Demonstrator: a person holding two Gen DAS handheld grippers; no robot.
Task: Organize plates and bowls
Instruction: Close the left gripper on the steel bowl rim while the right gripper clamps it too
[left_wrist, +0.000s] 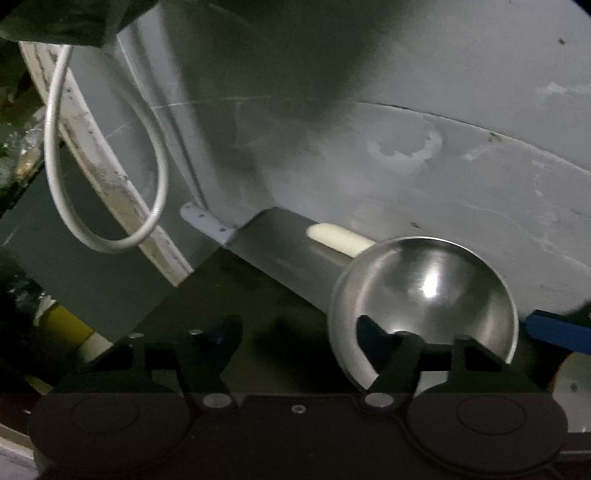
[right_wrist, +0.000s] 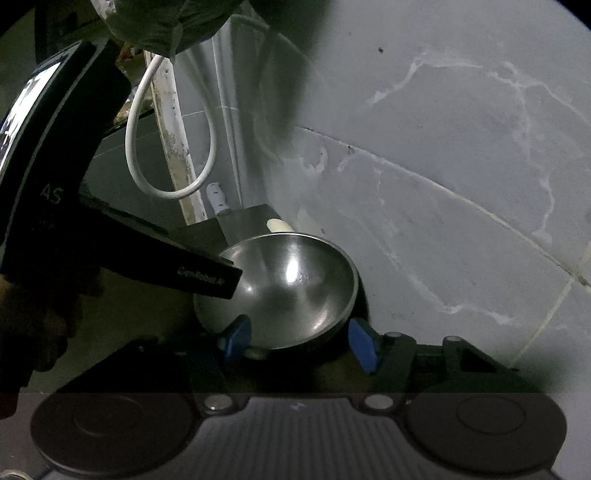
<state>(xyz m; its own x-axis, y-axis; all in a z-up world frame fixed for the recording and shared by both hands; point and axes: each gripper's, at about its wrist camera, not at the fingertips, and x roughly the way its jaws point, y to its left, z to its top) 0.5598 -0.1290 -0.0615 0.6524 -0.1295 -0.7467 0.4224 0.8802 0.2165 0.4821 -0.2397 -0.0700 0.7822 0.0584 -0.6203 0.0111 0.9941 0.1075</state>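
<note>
One steel bowl (right_wrist: 291, 291) sits on the dark tabletop (left_wrist: 229, 295), close to the grey tiled wall (right_wrist: 443, 166). The right tongs (right_wrist: 299, 341) are spread wide, their blue pads (right_wrist: 364, 345) flanking the bowl's near rim; contact cannot be judged. The left tongs (left_wrist: 295, 332) are also wide apart, one finger reaching over the bowl's rim into its hollow and the other well to the side of the bowl. Behind the bowl lie a metal block (left_wrist: 280, 243) and a cream object (left_wrist: 340, 238); a white cable (right_wrist: 166, 155) loops beyond the bowl.
</note>
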